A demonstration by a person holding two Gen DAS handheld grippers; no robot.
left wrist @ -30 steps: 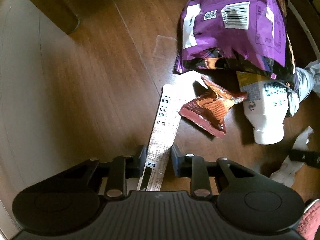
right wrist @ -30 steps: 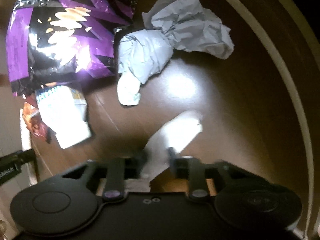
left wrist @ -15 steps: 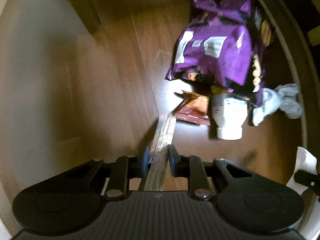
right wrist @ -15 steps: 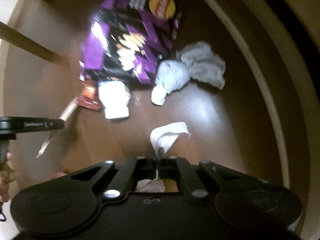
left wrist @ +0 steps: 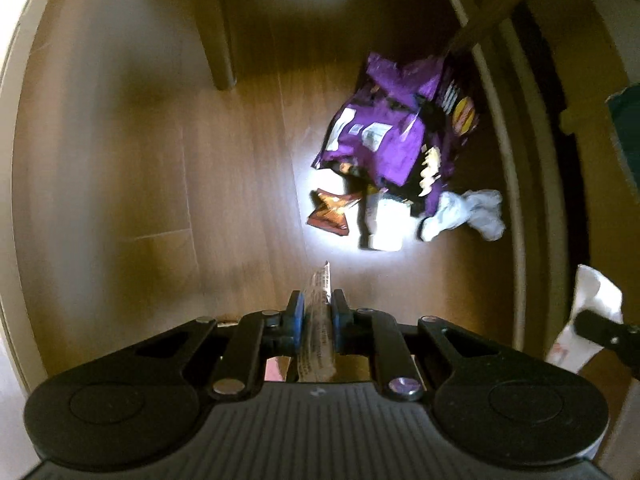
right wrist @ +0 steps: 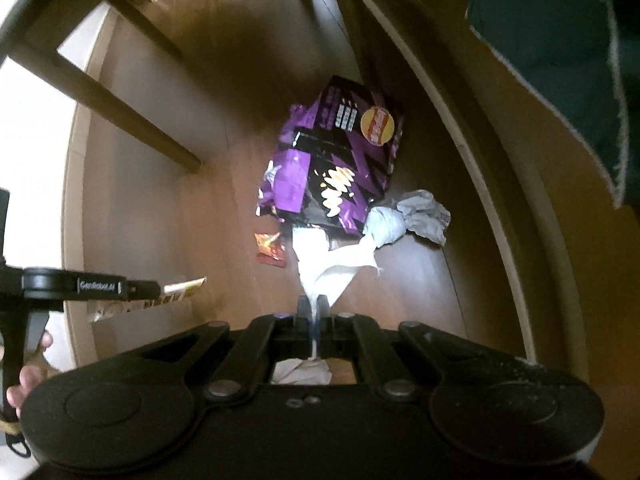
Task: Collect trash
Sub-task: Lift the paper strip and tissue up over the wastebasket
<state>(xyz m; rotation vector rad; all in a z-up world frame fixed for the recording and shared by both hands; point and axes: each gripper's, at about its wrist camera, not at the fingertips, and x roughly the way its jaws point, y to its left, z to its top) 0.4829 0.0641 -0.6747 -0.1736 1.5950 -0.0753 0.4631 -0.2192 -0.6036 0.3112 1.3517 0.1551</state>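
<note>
Both grippers hang high above the wood floor [left wrist: 120, 184], each with a piece of trash pinched in it. The left gripper [left wrist: 316, 312] has its jaws drawn in narrow on a long wrapper [left wrist: 318, 320], a thin printed strip that pokes out past the blue pads and runs back under the tool. From the right wrist view the same wrapper [right wrist: 176, 294] sticks out sideways from the left gripper [right wrist: 154, 289], and a person's fingers [right wrist: 24, 384] curl round its handle at the lower left.

The right gripper [right wrist: 314, 312] is clamped tight on a white tissue [right wrist: 332, 268]; the paper fans out ahead of the tips and bunches up behind them. In the left wrist view the tissue [left wrist: 588, 312] dangles at the right edge, held by the right gripper's tip [left wrist: 600, 330].

Down on the floor the rest of the litter lies in a clump beside a curved pale rim [left wrist: 508, 184]. A purple chip bag [right wrist: 332, 160] is the biggest piece, crumpled, and I cannot tell whether anything is in it. Touching its near end are a white bottle [left wrist: 386, 224] lying on its side and a small red-orange wrapper [left wrist: 330, 216]. A ball of grey paper [right wrist: 412, 220] sits against the bag's right corner. A chair leg [right wrist: 136, 104] stands to the left of the heap.
</note>
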